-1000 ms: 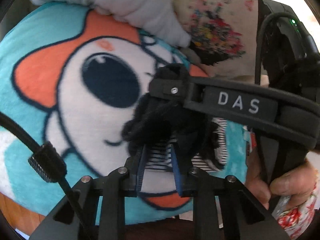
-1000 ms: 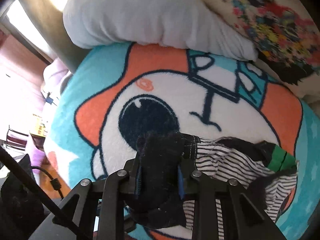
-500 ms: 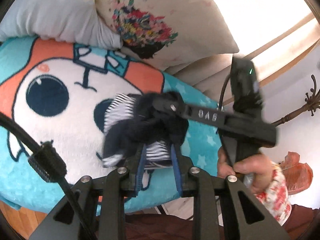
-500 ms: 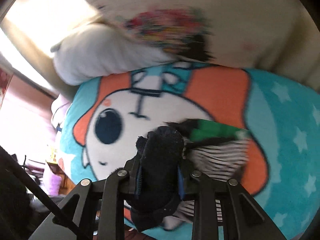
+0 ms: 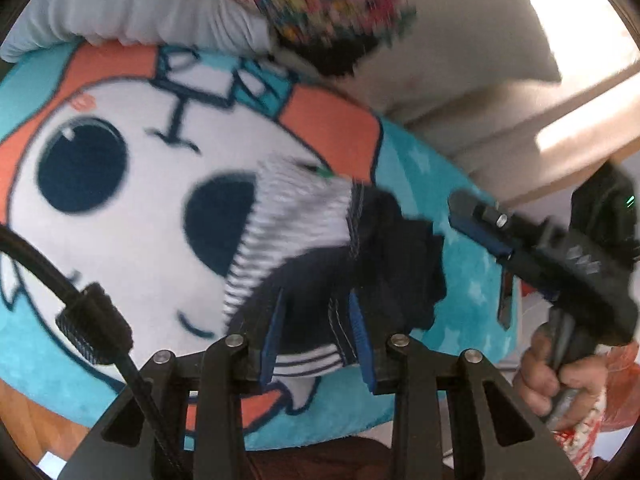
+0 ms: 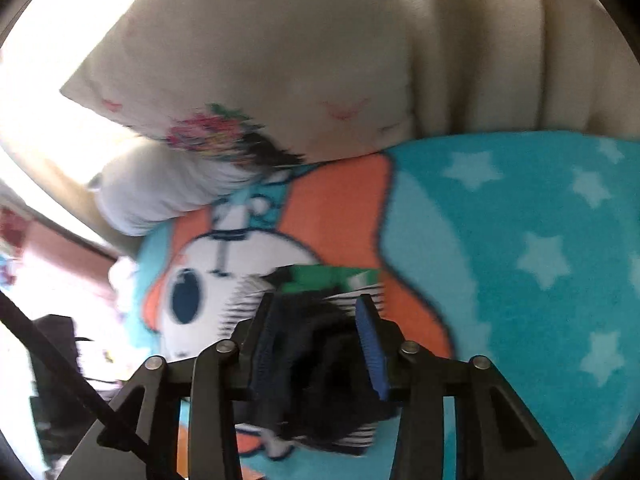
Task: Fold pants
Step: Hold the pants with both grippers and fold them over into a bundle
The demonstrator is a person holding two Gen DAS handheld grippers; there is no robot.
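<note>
Home bedroom: cartoon fleece blanket (image 5: 120, 240) on bed, floral pillow (image 6: 248, 80), grey pillow (image 5: 140, 4).

One pair of pants (image 5: 320, 248), one cartoon blanket (image 5: 120, 208), two pillows (image 5: 132, 4) and two grippers (image 5: 316, 332).

Pants (image 5: 320, 240): dark navy with a black-and-white striped panel and green tag, bunched and crumpled, lying on the cartoon blanket (image 5: 120, 208).
</note>
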